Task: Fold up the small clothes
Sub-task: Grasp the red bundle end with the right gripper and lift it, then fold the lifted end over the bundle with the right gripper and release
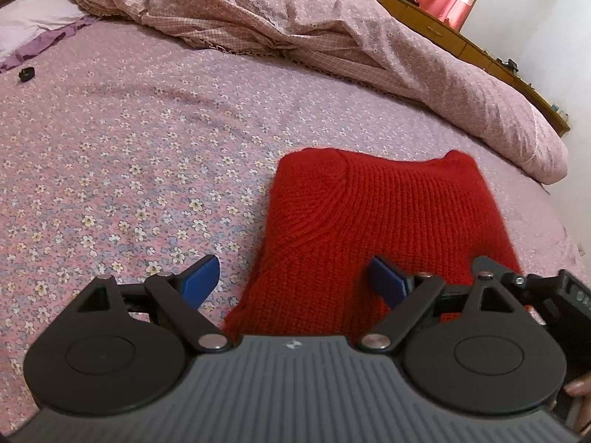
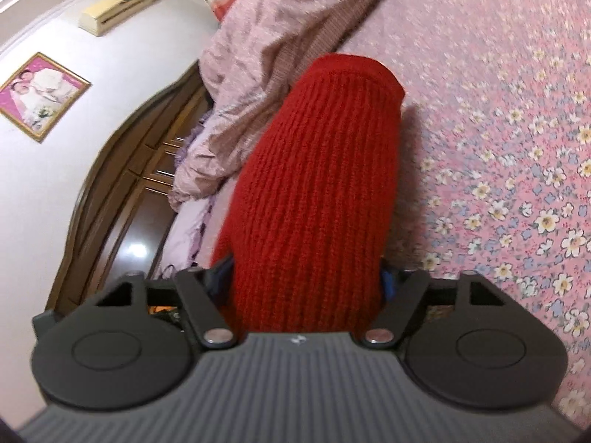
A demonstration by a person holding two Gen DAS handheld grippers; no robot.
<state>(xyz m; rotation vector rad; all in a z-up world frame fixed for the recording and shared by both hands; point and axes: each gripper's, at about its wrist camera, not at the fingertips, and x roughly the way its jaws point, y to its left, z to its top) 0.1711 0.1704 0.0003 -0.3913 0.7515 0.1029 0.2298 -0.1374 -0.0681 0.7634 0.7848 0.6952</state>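
Observation:
A red knitted sweater (image 1: 384,221) lies folded into a rectangle on the flowered bed sheet (image 1: 129,155). My left gripper (image 1: 295,284) is open, its blue fingers (image 1: 201,280) straddling the sweater's near left edge; it holds nothing. In the right wrist view the sweater (image 2: 314,192) fills the space between the fingers of my right gripper (image 2: 308,280), whose jaws stand wide with the knit between them and the blue pads (image 2: 387,282) mostly hidden by it. The right gripper's black body shows at the right edge of the left wrist view (image 1: 569,302).
A bunched pink quilt (image 1: 295,29) lies along the far side of the bed. A pillow (image 1: 33,22) and a small black object (image 1: 26,73) are at the far left. A wooden headboard (image 2: 122,170) and a framed photo (image 2: 40,96) are on the wall.

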